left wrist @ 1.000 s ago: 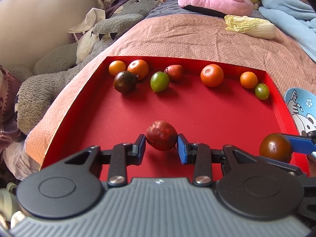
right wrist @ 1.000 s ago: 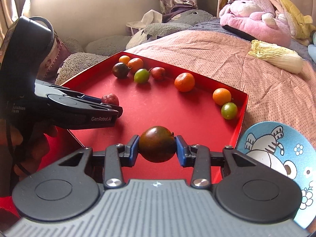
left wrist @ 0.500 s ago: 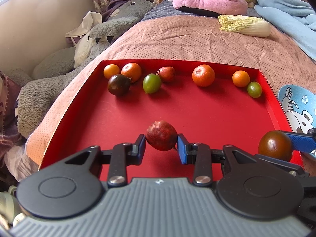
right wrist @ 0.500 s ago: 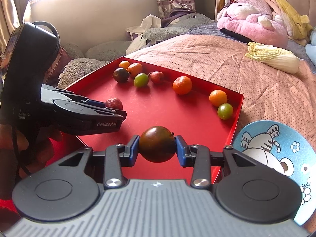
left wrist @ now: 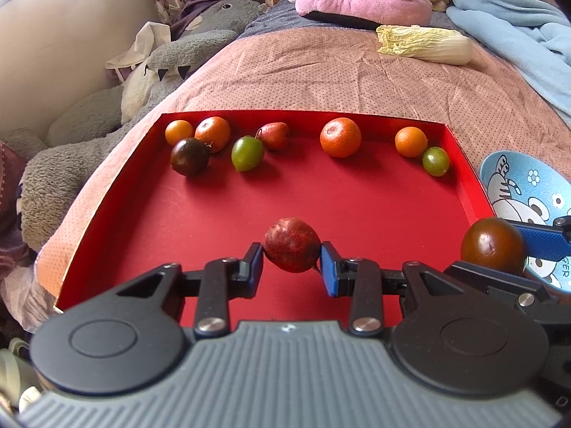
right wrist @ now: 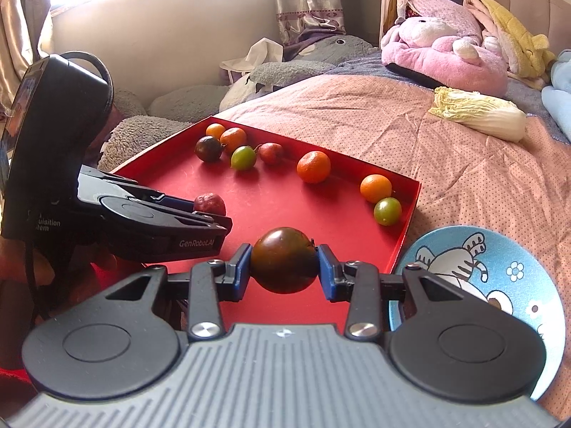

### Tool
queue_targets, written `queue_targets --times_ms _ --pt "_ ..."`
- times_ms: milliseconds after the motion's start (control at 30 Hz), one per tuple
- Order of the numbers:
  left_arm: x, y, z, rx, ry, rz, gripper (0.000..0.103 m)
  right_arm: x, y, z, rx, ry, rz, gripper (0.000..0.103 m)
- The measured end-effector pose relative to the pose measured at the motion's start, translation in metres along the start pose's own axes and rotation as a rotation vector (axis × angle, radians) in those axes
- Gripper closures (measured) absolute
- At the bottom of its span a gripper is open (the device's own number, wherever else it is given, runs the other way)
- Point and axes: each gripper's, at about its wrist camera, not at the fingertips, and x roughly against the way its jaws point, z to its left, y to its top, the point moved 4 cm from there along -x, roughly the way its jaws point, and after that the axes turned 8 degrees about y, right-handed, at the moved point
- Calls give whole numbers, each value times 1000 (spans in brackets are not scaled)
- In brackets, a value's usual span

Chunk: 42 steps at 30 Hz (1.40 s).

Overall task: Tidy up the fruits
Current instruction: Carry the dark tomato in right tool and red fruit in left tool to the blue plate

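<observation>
red, rough-skinned fruit [left wrist: 292,244] is being pinched across its middle by the left gripper [left wrist: 292,263], above the near part of the red tray [left wrist: 467,192]. dark glossy tomato [right wrist: 284,264] is being pinched at its widest part by the right gripper [right wrist: 283,267], above the tray's near right corner, beside the blue plate [right wrist: 499,285]. both are being judged light. the tomato is being judged soft and slick, bruising under a hard squeeze; the rough fruit firmer, less likely to slip.
</observation>
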Motion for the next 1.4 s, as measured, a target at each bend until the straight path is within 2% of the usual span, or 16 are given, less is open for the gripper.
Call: queue_targets --times_ms 400,933,1400 --pt "7 8 -25 -28 -55 -9 65 19 -2 -25 -44 -61 -25 58" --pt "15 18 -69 -91 -130 -29 65 45 -24 -73 -146 -164 -42 58" --pt "25 20 -114 -164 -202 -51 65 43 -49 -115 -212 -280 32 58"
